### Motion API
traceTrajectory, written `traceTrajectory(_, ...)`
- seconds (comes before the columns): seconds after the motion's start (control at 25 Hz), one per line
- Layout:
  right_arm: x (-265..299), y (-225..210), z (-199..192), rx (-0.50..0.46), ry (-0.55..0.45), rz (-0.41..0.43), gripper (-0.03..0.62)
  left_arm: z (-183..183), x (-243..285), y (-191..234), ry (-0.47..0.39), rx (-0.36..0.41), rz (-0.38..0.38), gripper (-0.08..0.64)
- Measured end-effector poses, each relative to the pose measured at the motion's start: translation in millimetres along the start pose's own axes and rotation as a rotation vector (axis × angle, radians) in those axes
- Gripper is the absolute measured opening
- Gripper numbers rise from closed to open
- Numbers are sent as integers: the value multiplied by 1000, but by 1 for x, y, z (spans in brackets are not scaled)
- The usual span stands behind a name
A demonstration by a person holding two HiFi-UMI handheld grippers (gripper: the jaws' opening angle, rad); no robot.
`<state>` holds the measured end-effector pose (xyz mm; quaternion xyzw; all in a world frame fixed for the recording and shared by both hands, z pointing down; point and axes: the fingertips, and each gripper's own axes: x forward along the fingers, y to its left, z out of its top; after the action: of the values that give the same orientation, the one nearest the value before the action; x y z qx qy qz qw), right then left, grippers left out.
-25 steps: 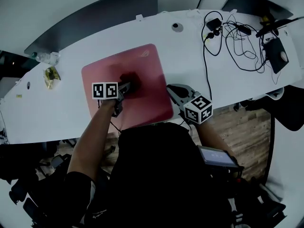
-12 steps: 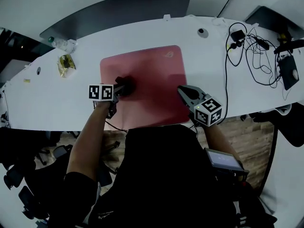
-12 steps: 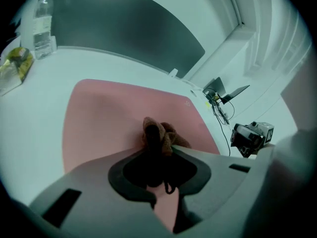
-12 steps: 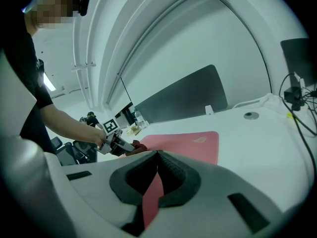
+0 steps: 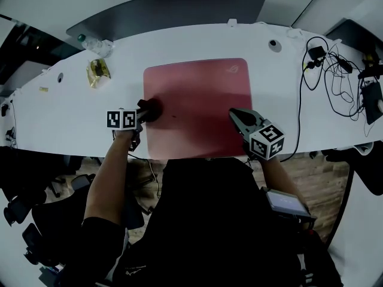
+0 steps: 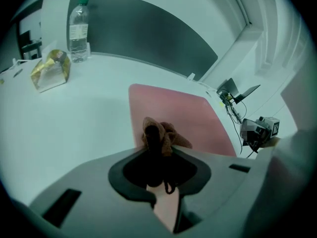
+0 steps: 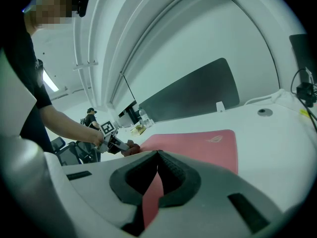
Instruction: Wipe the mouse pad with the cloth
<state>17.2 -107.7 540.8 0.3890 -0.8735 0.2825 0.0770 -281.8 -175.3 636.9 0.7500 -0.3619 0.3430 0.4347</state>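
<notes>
Cloth (image 6: 174, 138) on mouse pad (image 5: 197, 100) edge, clamped by left gripper (image 5: 143, 112) fingers; right gripper (image 5: 234, 113) fingers together.

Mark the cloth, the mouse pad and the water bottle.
cloth (image 6: 171, 135), left gripper view, bunched brown fold.
mouse pad (image 5: 197, 100), head view, bare middle.
water bottle (image 6: 78, 29), left gripper view, label.

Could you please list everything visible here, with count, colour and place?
desk: one, white, across the head view
mouse pad: one, red, mid-desk
cloth: one, brown, at the pad's left edge
water bottle: one, clear, desk's far left
packet: one, golden, beside the bottle
partition: one, dark grey, behind the desk
cables: several, black, desk's right end
left gripper: one, grey, shut on the cloth
right gripper: one, grey, shut and empty, over the pad's right side
</notes>
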Motion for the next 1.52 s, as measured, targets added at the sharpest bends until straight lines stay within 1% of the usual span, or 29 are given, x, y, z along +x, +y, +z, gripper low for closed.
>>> traceTrajectory(0.28, -1, 1, 0, -1, 1, 8, 25, -12, -29, 36, -20, -37, 126, 84)
traceTrajectory(0.36, -5, 0, 0, 0, -3, 11, 25, -12, -35, 32, -43, -43, 133, 84)
traceTrajectory(0.44, -10, -4, -1, 4, -7, 9, 25, -6, -34, 17, -77, -39, 99, 84)
traceTrajectory(0.56, -19, -13, -5, 12, -14, 3, 25, 8, -24, -17, -119, -27, 24, 84)
traceTrajectory(0.8, -41, -29, -9, 28, -29, -19, 25, 37, 17, -102, -140, 25, -134, 84)
traceTrajectory(0.96, -56, -40, -10, 35, -41, -38, 25, 49, 51, -156, -114, 44, -227, 84)
traceTrajectory(1.16, -79, -59, -16, 59, -52, -73, 25, 66, 99, -223, -83, 42, -331, 84)
traceTrajectory(1.24, -86, -66, -17, 72, -57, -85, 25, 72, 118, -246, -76, 25, -365, 84)
traceTrajectory(1.36, -96, -74, -18, 92, -68, -102, 25, 81, 145, -278, -66, -2, -399, 84)
traceTrajectory(1.52, -107, -82, -19, 114, -76, -117, 25, 87, 171, -311, -42, -7, -415, 86)
